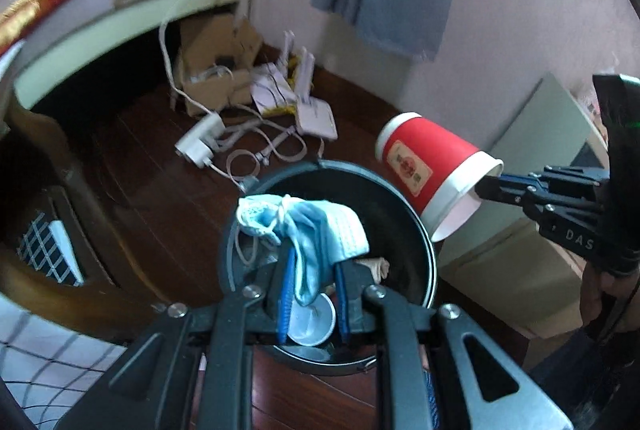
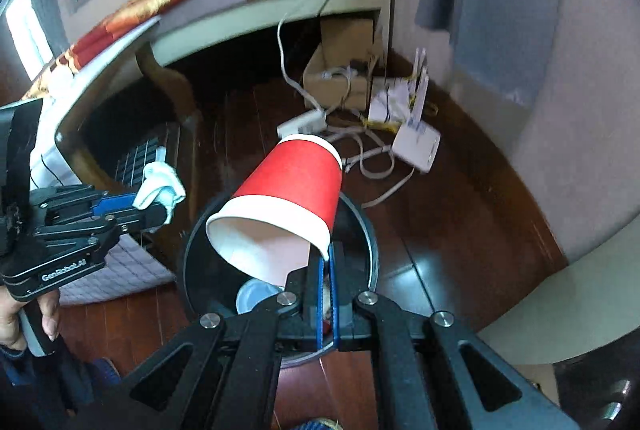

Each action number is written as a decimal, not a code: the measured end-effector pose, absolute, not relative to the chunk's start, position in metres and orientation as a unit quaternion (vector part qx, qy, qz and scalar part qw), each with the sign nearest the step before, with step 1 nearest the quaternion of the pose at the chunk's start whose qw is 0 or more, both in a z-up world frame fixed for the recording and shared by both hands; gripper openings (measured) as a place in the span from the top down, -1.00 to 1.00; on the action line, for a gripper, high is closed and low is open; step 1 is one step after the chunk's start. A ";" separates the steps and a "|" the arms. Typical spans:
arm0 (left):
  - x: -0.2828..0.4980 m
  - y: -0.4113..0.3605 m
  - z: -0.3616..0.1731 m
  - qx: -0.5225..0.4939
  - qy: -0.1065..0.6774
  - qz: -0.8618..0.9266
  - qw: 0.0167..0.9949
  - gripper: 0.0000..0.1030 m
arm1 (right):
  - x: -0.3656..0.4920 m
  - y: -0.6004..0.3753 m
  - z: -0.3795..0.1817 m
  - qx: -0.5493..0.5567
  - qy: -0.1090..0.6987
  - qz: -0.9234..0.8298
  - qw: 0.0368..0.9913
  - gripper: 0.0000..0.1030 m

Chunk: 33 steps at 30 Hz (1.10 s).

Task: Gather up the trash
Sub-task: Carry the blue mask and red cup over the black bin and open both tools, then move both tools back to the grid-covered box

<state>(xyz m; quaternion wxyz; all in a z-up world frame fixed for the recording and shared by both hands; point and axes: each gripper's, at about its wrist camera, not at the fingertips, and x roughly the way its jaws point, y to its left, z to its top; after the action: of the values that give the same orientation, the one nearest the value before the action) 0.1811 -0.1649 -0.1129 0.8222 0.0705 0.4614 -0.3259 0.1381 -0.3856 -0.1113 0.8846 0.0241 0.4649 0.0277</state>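
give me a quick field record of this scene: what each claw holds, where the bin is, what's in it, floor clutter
left claw: shut on a crumpled blue face mask, over the bin
right claw: shut on the rim of a red paper cup, tipped with its mouth angled down over the bin
bin: round, black, on dark wood floor
bin contents: a white cup, other scraps unclear
floor clutter: white router, cables, cardboard box by the wall

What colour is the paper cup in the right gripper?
Red with white bands at rim and base: the paper cup, clearest in the right wrist view.
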 end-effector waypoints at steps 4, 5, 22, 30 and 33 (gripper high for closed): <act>0.181 -0.176 -0.129 0.074 0.478 -0.334 0.809 0.62 | 0.144 -0.382 -0.134 0.004 0.491 0.038 0.871 0.94; 0.182 -0.176 -0.132 0.073 0.482 -0.334 0.806 0.62 | 0.147 -0.381 -0.140 0.001 0.497 0.040 0.867 0.94; 0.193 -0.162 -0.151 0.100 0.493 -0.255 0.826 -0.99 | 0.163 -0.394 -0.180 -0.068 0.553 -0.034 0.830 -0.99; 0.189 -0.153 -0.133 0.097 0.476 -0.248 0.838 -0.99 | 0.164 -0.378 -0.167 -0.080 0.533 -0.020 0.842 -1.00; 0.184 -0.149 -0.121 0.098 0.462 -0.245 0.847 -0.99 | 0.162 -0.373 -0.159 -0.084 0.526 -0.018 0.846 -1.00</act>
<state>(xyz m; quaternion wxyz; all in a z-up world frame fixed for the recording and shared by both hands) 0.1842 -0.1487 -0.1210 0.8465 0.0975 0.4624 -0.2451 0.1624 -0.3731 -0.1594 0.8463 -0.0840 0.5257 -0.0181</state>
